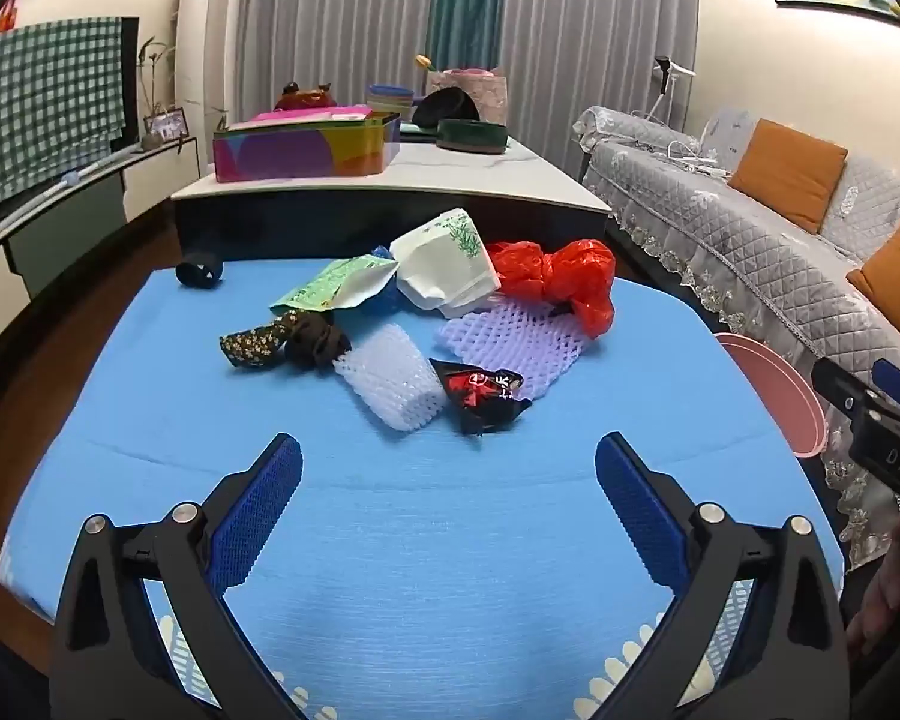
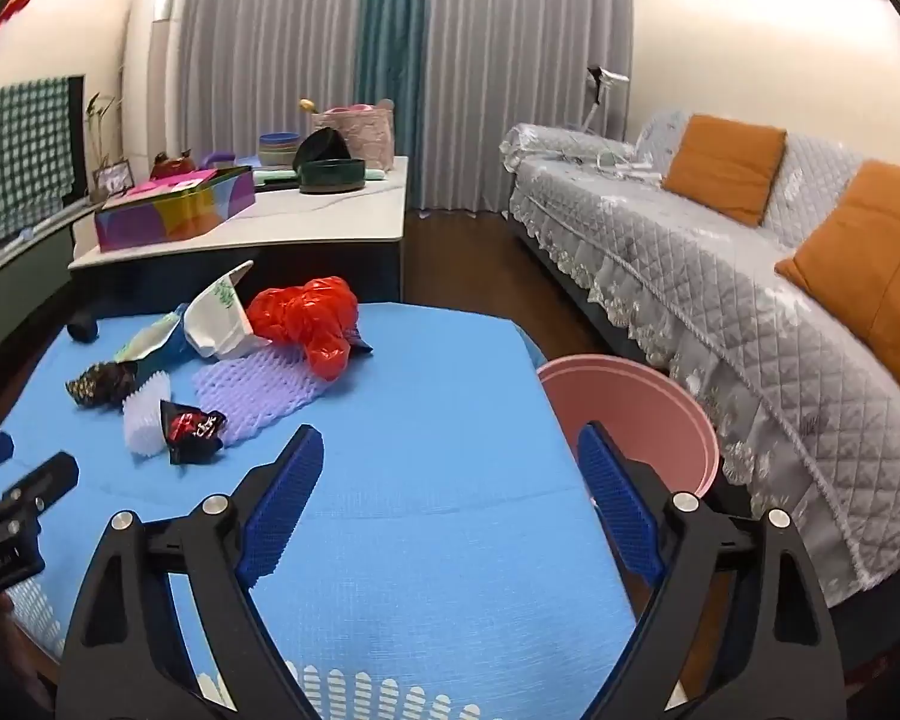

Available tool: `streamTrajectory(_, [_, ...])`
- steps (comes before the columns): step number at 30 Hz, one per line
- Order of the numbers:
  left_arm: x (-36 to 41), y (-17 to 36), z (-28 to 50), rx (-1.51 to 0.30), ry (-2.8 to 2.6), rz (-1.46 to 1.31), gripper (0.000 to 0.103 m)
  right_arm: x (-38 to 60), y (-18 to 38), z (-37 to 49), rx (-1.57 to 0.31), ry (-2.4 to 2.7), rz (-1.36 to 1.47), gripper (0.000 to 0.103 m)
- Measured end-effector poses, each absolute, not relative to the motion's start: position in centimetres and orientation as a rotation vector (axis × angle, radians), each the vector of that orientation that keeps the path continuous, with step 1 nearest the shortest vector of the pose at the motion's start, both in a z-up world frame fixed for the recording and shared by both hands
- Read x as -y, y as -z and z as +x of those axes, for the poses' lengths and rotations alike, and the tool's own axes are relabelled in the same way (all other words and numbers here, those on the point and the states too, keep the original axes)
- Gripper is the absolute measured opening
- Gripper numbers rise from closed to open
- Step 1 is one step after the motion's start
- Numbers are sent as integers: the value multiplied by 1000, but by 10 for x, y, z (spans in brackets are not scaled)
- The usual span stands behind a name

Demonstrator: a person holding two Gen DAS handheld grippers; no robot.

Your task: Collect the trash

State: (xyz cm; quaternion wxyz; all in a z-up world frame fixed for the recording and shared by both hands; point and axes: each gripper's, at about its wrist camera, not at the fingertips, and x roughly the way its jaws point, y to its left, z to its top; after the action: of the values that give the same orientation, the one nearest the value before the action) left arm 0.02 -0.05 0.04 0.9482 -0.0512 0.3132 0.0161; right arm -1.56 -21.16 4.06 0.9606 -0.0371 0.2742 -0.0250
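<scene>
1. Your left gripper (image 1: 448, 462) hangs over the near part of the blue mat (image 1: 390, 540), jaws spread wide and holding nothing; the trash pile lies beyond its fingertips.
2. Take the white foam net sleeve (image 1: 390, 381) as your landmark: it sits nearest your left gripper, towards the middle of the mat.
3. Left of the sleeve, touching it, lies a dark floral wrapper (image 1: 282, 342), bunched at the end nearest the sleeve.
4. Behind the sleeve a green-and-white pouch (image 1: 336, 288) leans against a white paper bag with a green leaf print (image 1: 444, 270).
5. Just right of the sleeve, touching it, is a black-and-red snack wrapper (image 1: 483, 399), which overlaps the near edge of a purple foam net sheet (image 1: 510, 342).
6. Behind and right of the sleeve, a crumpled red plastic bag (image 1: 555, 279) rests on the far edge of the purple sheet.
7. Well right of the sleeve, off the mat's edge, stands the pink bin (image 2: 630, 414), beside the grey quilted sofa (image 2: 720, 276).
8. Your right gripper (image 2: 450, 450) is also spread wide and holds nothing; it hovers over the mat's right part, its right finger in front of the bin's rim.
</scene>
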Motion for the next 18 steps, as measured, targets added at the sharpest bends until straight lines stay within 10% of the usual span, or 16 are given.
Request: streamTrajectory(18, [4, -2, 1, -623, -69, -87, 92, 208, -39, -12, -595, 38, -59, 85])
